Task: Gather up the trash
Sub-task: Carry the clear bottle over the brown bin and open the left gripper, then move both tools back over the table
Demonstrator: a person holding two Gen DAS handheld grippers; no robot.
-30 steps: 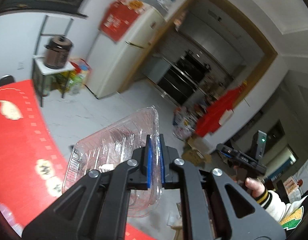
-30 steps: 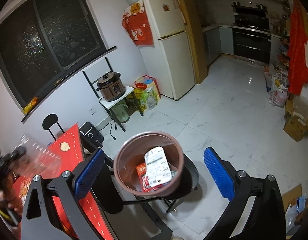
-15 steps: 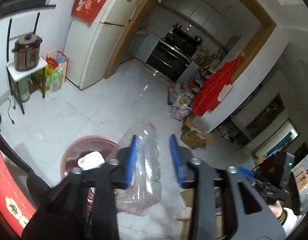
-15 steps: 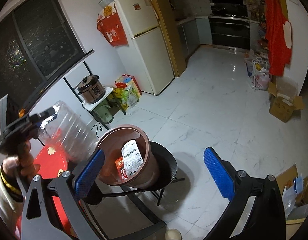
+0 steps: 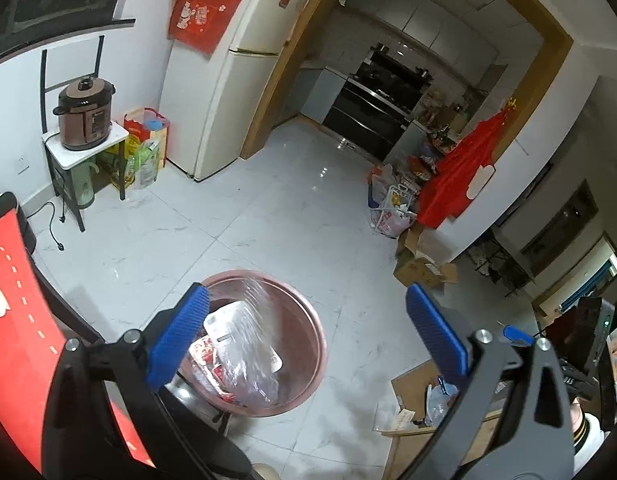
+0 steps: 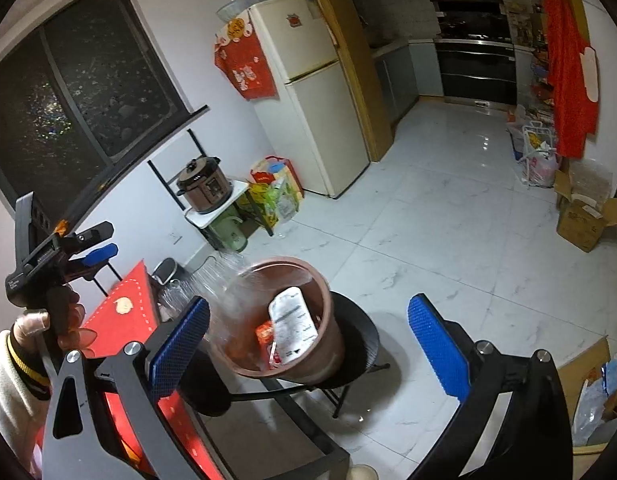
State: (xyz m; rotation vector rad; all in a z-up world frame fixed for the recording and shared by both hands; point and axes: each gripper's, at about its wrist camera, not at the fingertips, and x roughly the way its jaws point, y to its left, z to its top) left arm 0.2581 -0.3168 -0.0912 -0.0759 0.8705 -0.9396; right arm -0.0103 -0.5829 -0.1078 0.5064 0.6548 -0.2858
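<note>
L gripper (image 5: pixel 306 330) jaws just been opening, now empty; clear container (image 5: pixel 248 354) dropping into bin (image 5: pixel 308 320). R gripper (image 6: pixel 308 338) hanging open, empty.

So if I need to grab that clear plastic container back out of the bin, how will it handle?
The clear plastic container looks thin-walled and see-through, so probably light and easily crushed. Its glossy surface may slip. It lies loosely on wrappers, so it would likely shift if nudged.
</note>
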